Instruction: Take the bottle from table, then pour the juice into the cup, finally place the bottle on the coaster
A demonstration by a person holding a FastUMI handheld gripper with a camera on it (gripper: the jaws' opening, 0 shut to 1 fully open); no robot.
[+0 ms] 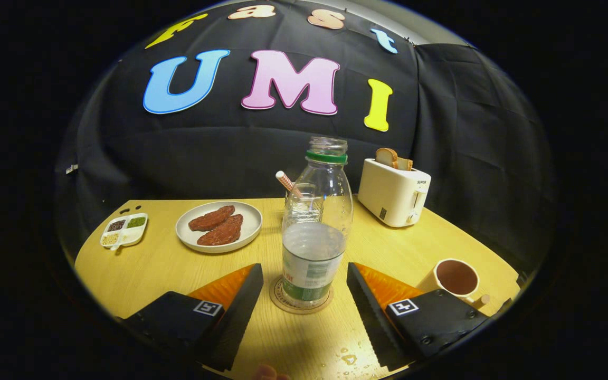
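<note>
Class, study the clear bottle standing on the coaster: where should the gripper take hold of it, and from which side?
Grip the bottle around its straight labelled lower body, coming level from the near side. It stands upright on the coaster, between the open gripper fingers; its shoulder tapers.

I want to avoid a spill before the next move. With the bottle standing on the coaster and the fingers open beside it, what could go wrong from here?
1. The bottle has no cap and holds liquid; a nudge from the open gripper, whose fingers flank it without touching, could tip it off the coaster.
2. Droplets on the table near the fingers may make things slippery.
3. The cup stands close to the right finger; a sideways pull-back might knock it.
</note>
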